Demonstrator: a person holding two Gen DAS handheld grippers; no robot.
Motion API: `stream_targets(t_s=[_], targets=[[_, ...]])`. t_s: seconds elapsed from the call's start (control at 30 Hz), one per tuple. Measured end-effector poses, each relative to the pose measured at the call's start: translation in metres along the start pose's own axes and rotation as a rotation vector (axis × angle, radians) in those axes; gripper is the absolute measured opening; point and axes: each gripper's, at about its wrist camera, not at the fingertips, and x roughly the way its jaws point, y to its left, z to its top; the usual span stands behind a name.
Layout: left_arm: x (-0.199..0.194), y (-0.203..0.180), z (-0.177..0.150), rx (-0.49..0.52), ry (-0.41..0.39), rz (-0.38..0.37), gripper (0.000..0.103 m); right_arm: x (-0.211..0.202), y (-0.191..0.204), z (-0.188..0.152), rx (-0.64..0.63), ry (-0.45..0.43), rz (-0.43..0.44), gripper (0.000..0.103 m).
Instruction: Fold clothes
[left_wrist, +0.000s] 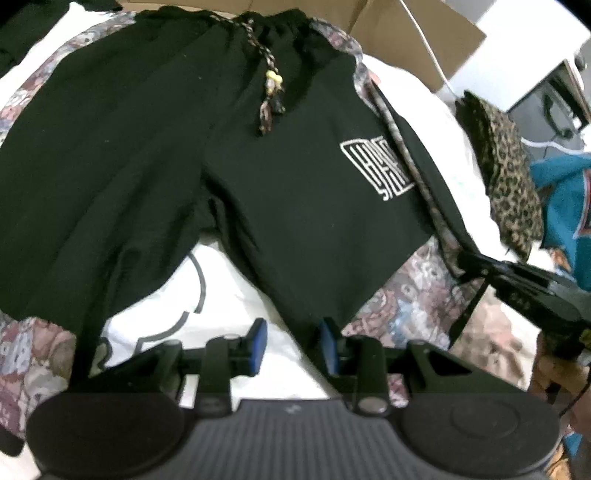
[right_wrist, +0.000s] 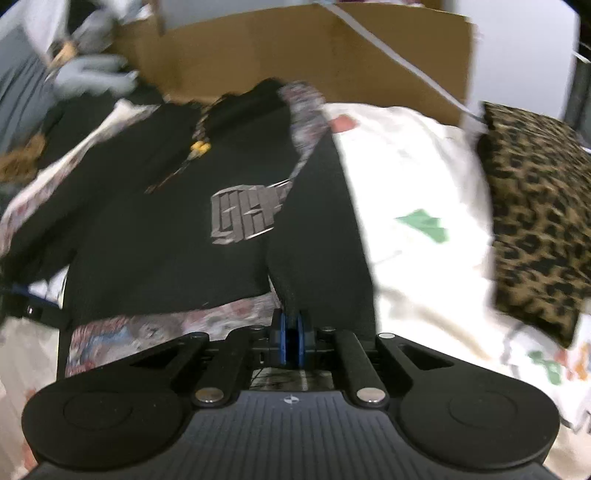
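The right gripper (right_wrist: 291, 328) sits at the bottom centre, its blue pads pressed together on a fold of black fabric. That fabric belongs to a pair of black shorts (right_wrist: 166, 229) spread ahead of the gripper and to its left, with a grey block-letter logo (right_wrist: 245, 214), floral side panels (right_wrist: 306, 122) and a floral hem band (right_wrist: 177, 325) just left of the gripper. A beaded drawstring (right_wrist: 197, 147) lies farther ahead. The shorts rest on a white printed sheet (right_wrist: 417, 177). To the right lies leopard-print fabric (right_wrist: 535, 206). A cardboard box (right_wrist: 295, 51) stands beyond the shorts. The picture is blurred.
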Motion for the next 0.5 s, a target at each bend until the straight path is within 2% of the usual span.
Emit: stream_targets(t_s=[0.27,0.5], targets=[[0.004,-0.001,0.0,-0.084,0.019,-0.079,0.034,-0.026,-0.049,0.011,0.118,-0.04,-0.072,0.004],[0.013,-0.001,0.004,-0.085,0.038,-0.09,0.035,-0.025,-0.087,0.016,0.193,-0.051,-0.128,0.004]])
